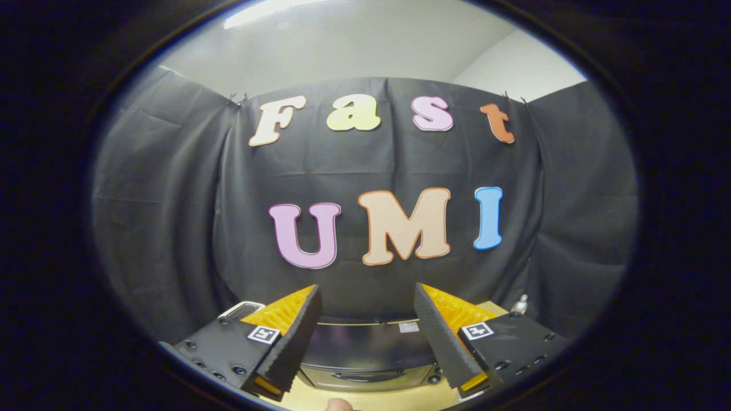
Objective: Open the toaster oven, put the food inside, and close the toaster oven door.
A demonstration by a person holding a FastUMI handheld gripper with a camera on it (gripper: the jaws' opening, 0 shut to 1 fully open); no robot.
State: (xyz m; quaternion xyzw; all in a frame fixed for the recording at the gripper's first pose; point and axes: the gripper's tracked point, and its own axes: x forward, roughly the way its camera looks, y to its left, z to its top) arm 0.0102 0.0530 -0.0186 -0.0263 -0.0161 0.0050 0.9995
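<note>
My gripper is held high and stands open, with nothing between its fingers. Below and between the fingers sits the toaster oven, seen from above: a dark top and a silver front. Its door looks shut, with the handle running across the front. A small pale rounded thing peeks in on the table just in front of the oven; I cannot tell what it is.
The oven stands on a light wooden table against the black cloth wall. A white object shows behind the left finger, and a small white bottle-like thing stands behind the right finger.
</note>
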